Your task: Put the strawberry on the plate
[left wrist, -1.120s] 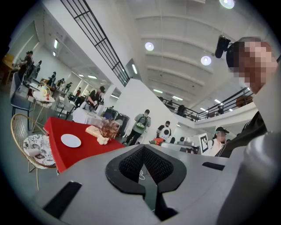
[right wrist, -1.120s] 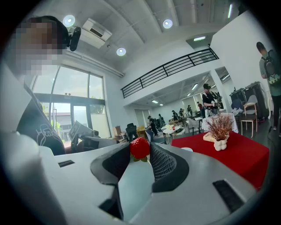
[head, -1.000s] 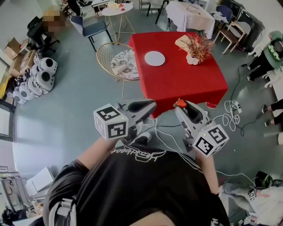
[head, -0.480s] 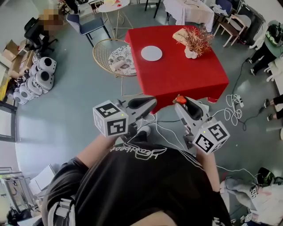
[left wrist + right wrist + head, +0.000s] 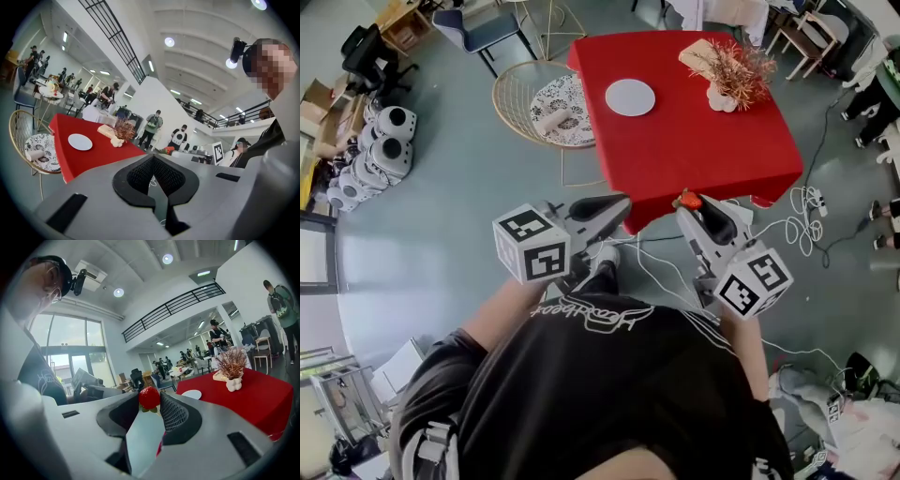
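A red strawberry [image 5: 686, 200] [image 5: 149, 397] is pinched between the tips of my right gripper [image 5: 690, 210] [image 5: 150, 402], which is shut on it. It hangs just off the near edge of the red table [image 5: 703, 155]. The white plate [image 5: 631, 97] [image 5: 191, 394] [image 5: 80, 141] lies bare on the far left part of the tablecloth, well beyond both grippers. My left gripper [image 5: 617, 206] [image 5: 152, 160] is held level beside the right one, over the floor short of the table, its jaws together with nothing between them.
A white vase with reddish dried twigs [image 5: 729, 77] stands at the table's far right. A gold wire chair [image 5: 532, 105] with a patterned cushion sits left of the table. White cables [image 5: 783, 230] trail on the floor at the right. White round shells [image 5: 380, 155] are piled far left.
The red table and plate have shifted a little in the head view as the person steps closer. Both grippers keep their pose, and the strawberry stays in the right jaws.
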The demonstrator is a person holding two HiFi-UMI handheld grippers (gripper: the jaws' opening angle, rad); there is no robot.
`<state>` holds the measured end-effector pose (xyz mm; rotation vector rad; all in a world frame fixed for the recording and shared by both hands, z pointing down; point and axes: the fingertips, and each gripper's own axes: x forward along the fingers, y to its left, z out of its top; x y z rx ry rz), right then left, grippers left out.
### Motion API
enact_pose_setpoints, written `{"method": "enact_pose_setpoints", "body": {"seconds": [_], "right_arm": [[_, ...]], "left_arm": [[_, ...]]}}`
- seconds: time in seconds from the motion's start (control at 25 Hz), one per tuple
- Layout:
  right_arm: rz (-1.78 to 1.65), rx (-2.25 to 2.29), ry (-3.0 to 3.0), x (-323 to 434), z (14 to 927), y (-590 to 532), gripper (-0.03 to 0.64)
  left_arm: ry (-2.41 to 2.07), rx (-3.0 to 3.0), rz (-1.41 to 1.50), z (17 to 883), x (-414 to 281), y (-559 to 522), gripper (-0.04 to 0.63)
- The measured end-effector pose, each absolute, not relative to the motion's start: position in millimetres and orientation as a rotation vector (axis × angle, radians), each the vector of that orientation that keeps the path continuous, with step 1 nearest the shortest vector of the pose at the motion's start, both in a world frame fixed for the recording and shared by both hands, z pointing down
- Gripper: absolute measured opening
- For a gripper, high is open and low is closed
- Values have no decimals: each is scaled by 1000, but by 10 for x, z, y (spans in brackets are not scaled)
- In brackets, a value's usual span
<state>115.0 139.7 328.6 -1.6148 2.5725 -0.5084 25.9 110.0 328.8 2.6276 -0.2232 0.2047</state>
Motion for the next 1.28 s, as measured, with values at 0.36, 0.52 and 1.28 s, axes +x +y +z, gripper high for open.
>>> {"method": "enact_pose_setpoints", "body": {"seconds": [0.36,0.52,1.28], "right_arm": [[-578,-1617,2590,1078,3352,447,135],[-629,-1599,2585,1030,3393,79,135],[-632,-1664,2569,1056,3437,-698,135]], "left_arm": [[-253,2557,186,3382,187,91,8],[-235,2548,178,3411,167,-282,8],[-238,2534,197,3621,131,-1151,8]]}}
